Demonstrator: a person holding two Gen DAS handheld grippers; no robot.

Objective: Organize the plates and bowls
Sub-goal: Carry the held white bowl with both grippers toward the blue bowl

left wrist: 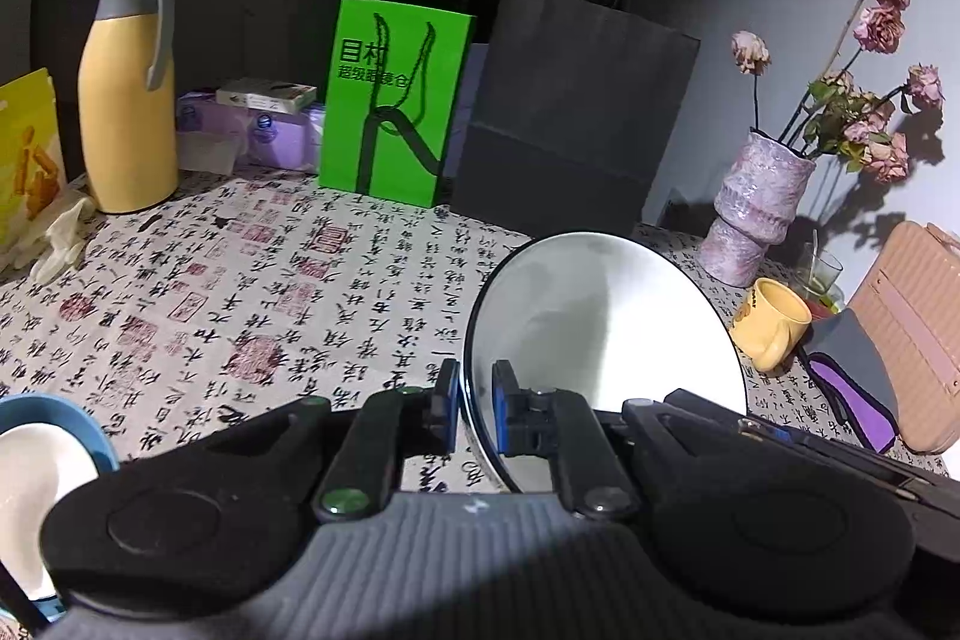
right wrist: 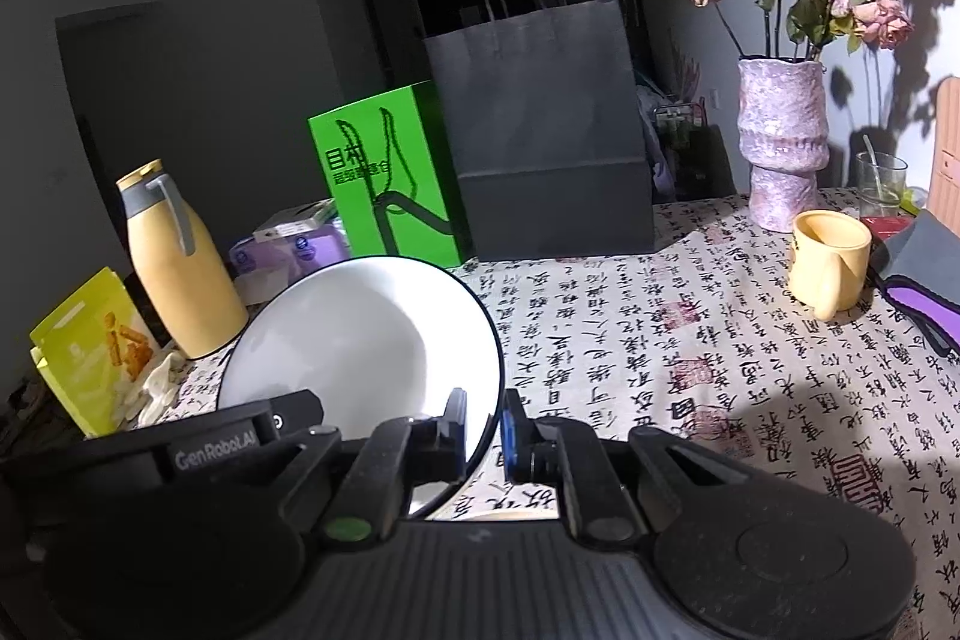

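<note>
Two grippers, left gripper (left wrist: 476,403), right gripper (right wrist: 485,427), clamping white plate (left wrist: 606,334); yellow mug (right wrist: 831,259) nearby

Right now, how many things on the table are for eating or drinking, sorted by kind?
Plates: 1, the white round plate with a dark rim
Bowls: 1, the white bowl with a blue outside
Mugs: 1, the yellow ceramic mug
Glasses: 1, the clear drinking glass
Flasks: 1, the yellow flask with a grey handle
Total: 5
</note>
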